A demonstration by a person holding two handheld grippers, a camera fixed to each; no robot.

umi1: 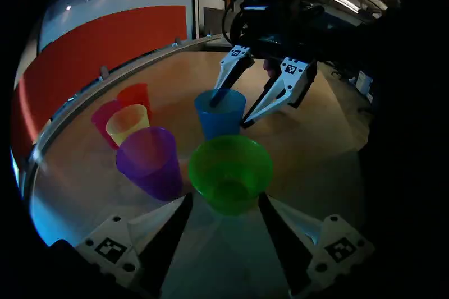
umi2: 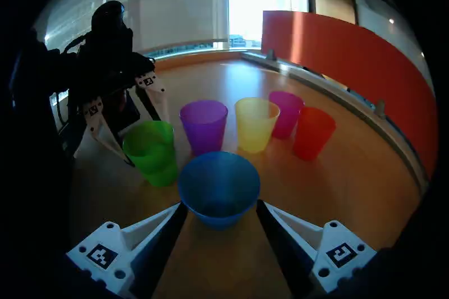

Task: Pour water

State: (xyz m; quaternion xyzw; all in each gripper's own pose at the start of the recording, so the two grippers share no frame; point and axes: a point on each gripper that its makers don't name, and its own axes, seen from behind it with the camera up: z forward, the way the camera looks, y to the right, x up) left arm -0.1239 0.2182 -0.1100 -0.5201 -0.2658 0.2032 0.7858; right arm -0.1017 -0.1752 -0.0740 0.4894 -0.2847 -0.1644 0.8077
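A translucent green plastic cup (umi1: 230, 173) stands upright on the wooden table (umi2: 348, 187), mouth up, long axis vertical. The left gripper (umi1: 224, 195) is spread, its 2 fingers flanking the cup. The right gripper (umi2: 219, 203), also spread, brackets an upright translucent blue plastic cup (umi2: 219, 187). A purple cup (umi2: 203, 125), yellow cup (umi2: 255, 122), magenta cup (umi2: 286, 111) and red cup (umi2: 311, 130) stand just behind.

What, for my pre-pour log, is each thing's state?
left gripper: straddling green cup, grip unclear
right gripper: straddling blue cup, grip unclear
green cup: upright
blue cup: upright
purple cup: upright, free
yellow cup: upright, free
pink cup: upright, free
red cup: upright, free
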